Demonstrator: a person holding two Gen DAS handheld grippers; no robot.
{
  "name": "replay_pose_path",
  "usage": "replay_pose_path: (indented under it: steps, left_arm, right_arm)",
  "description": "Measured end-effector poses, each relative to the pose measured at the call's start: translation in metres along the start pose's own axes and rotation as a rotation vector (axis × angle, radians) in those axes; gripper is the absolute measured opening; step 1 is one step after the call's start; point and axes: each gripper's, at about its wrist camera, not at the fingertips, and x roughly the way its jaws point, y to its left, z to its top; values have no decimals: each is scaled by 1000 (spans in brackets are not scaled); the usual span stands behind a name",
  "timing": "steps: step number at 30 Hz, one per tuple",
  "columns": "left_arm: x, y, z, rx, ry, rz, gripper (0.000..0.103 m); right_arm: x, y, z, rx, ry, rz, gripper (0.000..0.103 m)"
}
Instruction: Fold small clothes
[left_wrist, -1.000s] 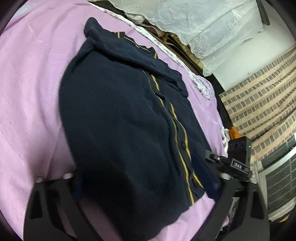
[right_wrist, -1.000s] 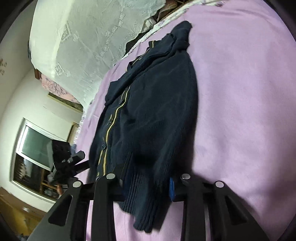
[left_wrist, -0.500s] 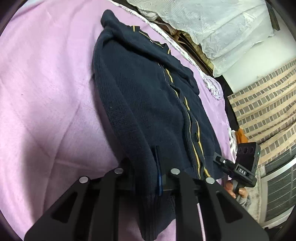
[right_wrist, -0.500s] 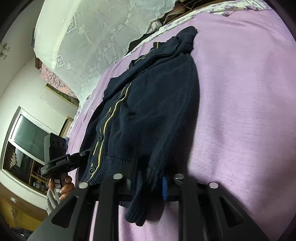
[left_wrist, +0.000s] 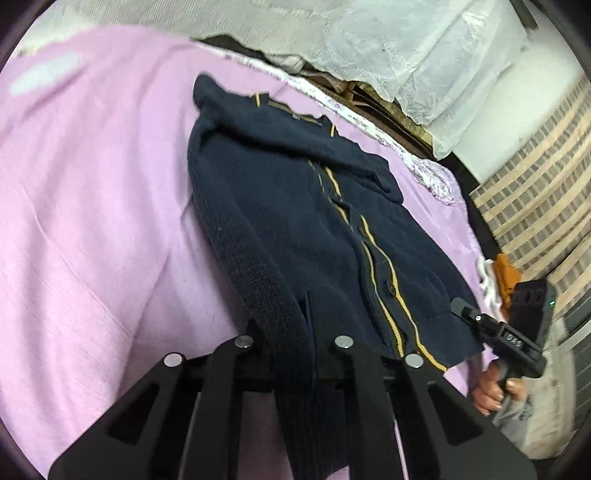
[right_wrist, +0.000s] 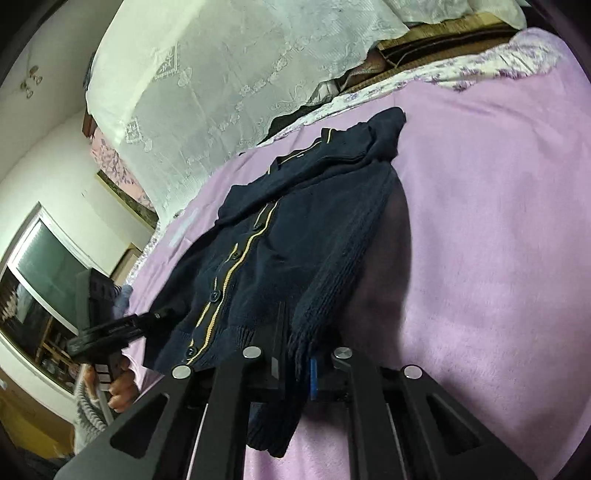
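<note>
A navy knitted cardigan (left_wrist: 295, 221) with yellow trim along its button front lies collar-away on a purple blanket (left_wrist: 92, 221). My left gripper (left_wrist: 291, 339) has its jaws closing tight on the ribbed hem at the near left corner, and the cloth hangs down between the fingers. My right gripper (right_wrist: 295, 350) is shut on the other hem corner of the cardigan (right_wrist: 295, 229), with knit bunched between its pads. Both corners are held a little above the blanket (right_wrist: 498, 240). Each view shows the other gripper at the hem: the right gripper (left_wrist: 458, 306) and the left gripper (right_wrist: 159, 315).
A white lace cloth (left_wrist: 369, 44) covers furniture behind the bed. A striped wall (left_wrist: 535, 166) and an orange item (left_wrist: 506, 273) lie off the bed's right side. A window (right_wrist: 37, 277) is on the far left. A person's hand (left_wrist: 491, 387) holds the right gripper's handle.
The left jaws went from wide open to closed on the hem. The right jaws tightened on their corner. Both hem corners have risen off the blanket.
</note>
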Motion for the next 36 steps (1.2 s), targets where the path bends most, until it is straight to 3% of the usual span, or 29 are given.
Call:
replay_pose_path:
  steps: [5,13,36]
  left_arm:
    - [-10,-14,10,60,-37,47,10]
    - [-22,-21,34,70,-83,29,11]
    - [-15,-36,121,90,-191,56,11]
  right_arm:
    - [-8,5,8,-3,-21,13,9]
    - [-8,9,30,29,-12,79,9]
    - [14,19,127,62,-83,125,9]
